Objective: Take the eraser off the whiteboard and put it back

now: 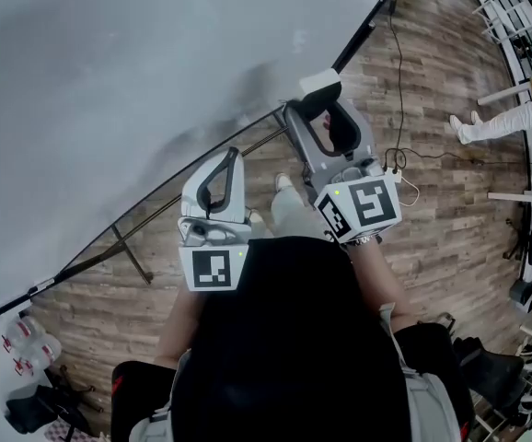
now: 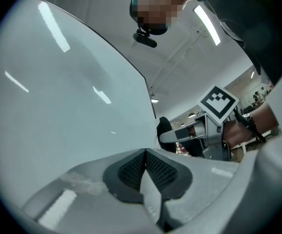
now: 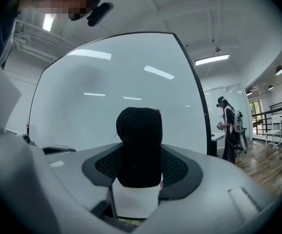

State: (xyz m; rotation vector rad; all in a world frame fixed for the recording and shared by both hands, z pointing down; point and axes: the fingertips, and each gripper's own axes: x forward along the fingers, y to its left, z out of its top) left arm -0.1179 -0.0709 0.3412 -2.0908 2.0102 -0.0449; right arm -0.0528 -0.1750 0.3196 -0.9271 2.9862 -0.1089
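The operator wears a black top (image 1: 289, 339), pale grey straps (image 1: 427, 403) at the sides and a dark wristband (image 1: 365, 239). The left tongs (image 1: 232, 158) and right tongs (image 1: 324, 107) have light grey shells, black ribbed pads (image 2: 131, 169) and black-and-white marker cubes (image 1: 215, 267).

Wood floor (image 1: 468, 219), black cable (image 1: 396, 63) trailing across it — bystander (image 3: 229, 126) standing far right; ceiling strip light (image 3: 211, 59) lit.

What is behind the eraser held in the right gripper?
The whiteboard stands behind the eraser. The board part directly behind it is covered, so contact cannot be judged.
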